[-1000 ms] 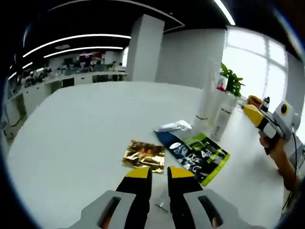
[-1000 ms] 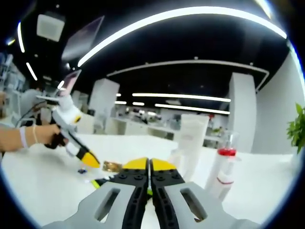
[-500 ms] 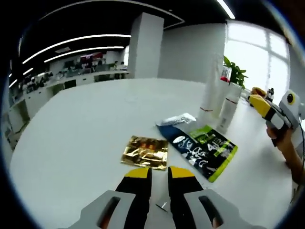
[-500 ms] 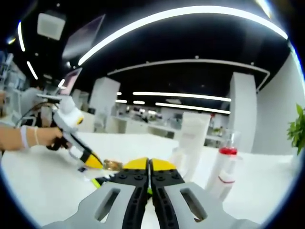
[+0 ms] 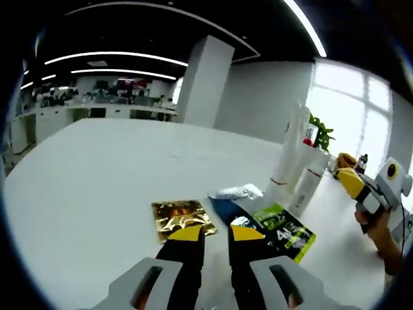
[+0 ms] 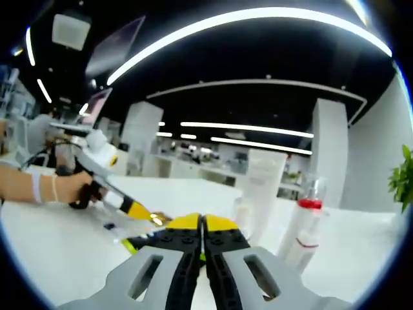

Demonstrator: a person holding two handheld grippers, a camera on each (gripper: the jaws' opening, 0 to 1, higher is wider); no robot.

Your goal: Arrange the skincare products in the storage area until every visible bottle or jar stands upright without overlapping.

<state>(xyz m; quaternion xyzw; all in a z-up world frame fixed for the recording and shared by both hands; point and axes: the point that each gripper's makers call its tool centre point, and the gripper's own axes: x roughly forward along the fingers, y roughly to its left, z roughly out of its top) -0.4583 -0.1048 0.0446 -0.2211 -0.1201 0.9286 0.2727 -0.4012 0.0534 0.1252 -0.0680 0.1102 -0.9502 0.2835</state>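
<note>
Step in hand, I judge: left gripper, jaws slightly spread, nothing btwn, nears flat gold foil sachet on white table; next calls for grasping it; tall white tube & red-capped white bottle upright far right. Right gripper view adds: right gripper pressed together, empty; left gripper's tips over the sachets.

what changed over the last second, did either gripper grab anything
Nothing was grabbed. The left gripper moved forward and down toward the gold sachet and green packet; the right gripper view shows it dipping there too. The right gripper stayed shut and empty. The tall tube, red-collared bottle and sachets kept their places on the table.
</note>
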